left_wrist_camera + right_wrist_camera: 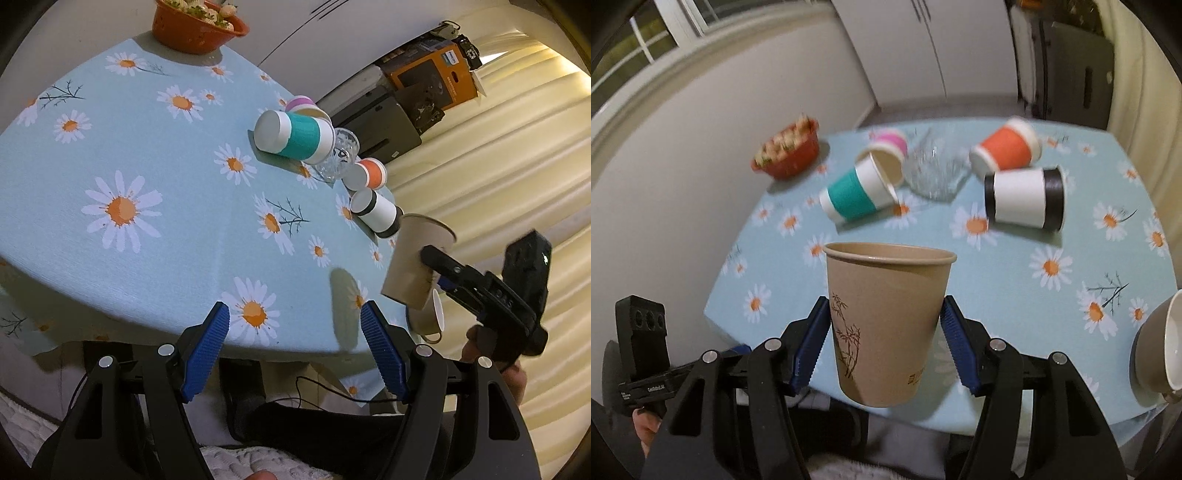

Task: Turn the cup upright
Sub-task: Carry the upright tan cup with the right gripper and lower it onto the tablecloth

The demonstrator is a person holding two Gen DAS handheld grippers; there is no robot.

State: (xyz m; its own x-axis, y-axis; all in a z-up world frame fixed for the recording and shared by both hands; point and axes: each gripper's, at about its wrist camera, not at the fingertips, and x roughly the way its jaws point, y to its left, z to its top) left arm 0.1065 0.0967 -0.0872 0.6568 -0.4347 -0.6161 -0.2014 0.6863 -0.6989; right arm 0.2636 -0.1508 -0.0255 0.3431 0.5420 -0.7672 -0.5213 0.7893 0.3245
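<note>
My right gripper (886, 339) is shut on a tan paper cup (886, 317) with a bamboo print. It holds the cup upright, mouth up, above the near edge of the table. The same cup (417, 258) shows in the left wrist view, held by the right gripper (432, 266) at the table's right edge. My left gripper (295, 332) is open and empty over the near table edge. A teal cup (857, 192), an orange cup (1006, 149), a black-and-white cup (1023, 199) and a pink cup (890, 142) lie on their sides.
A daisy tablecloth (1015, 314) covers the table. A glass bowl (932, 173) sits among the cups. An orange bowl of food (788, 153) stands at the far left. A grey mug (1160, 354) lies on its side at the right edge. The wall is close behind.
</note>
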